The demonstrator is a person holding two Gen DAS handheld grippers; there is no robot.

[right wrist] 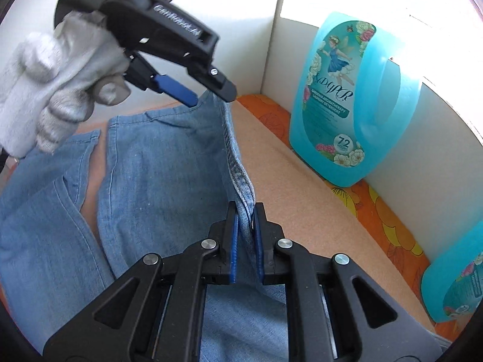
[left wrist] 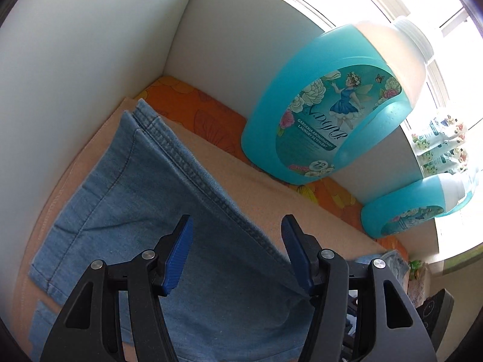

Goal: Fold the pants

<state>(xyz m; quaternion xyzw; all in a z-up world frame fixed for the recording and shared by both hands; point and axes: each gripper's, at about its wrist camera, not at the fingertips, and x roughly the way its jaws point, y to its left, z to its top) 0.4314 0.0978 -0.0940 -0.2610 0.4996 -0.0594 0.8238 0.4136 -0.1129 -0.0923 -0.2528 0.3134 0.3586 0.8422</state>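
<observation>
Claw first: our right claw [right wrist: 244, 235] is clamped on the stitched edge of the denim pants [right wrist: 157, 175], lifting that seam off the peach-covered tabletop [right wrist: 302, 211] where the rest lies spread. Our left claw [left wrist: 237, 253] hangs above the same pants [left wrist: 135, 187] with its blue pads spread apart, gripping nothing. We see a teal detergent bottle [right wrist: 347, 99] standing against the white wall.

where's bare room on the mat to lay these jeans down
Free: the peach mat strip between the jeans' seamed edge and the orange floral border. Crowded: along the white wall, where two teal detergent bottles stand. Left of the seam, denim covers most of the mat.
</observation>
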